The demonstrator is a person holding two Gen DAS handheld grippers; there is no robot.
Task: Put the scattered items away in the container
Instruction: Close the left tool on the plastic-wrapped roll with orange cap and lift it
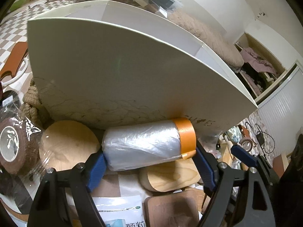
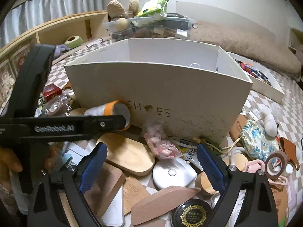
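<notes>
Blue pads of the left gripper (image 1: 149,162) sit on either end of a roll of clear plastic film with an orange tape band (image 1: 149,144), closed on it; the roll lies right against the front wall of the white shoe box (image 1: 117,66), the container for this job. Judging from that, the step in hand is lifting the roll over the box's front wall. Doing it well means keeping the pinch square on the roll's ends, since the plastic looks slippery, then rising straight up until clear of the rim before moving forward and releasing inside. The right gripper (image 2: 151,162) hangs in front of the box with its jaws wide and nothing between them, above a light wooden board (image 2: 128,153) and a small bag of pink pieces (image 2: 161,143).

Everything rests on a bed with a checked cover (image 2: 269,102), crowded with clutter in front of the box. Behind the box stands a clear plastic bin (image 2: 147,28) piled with oddments, and beside that a brown fluffy pillow (image 2: 242,37).
</notes>
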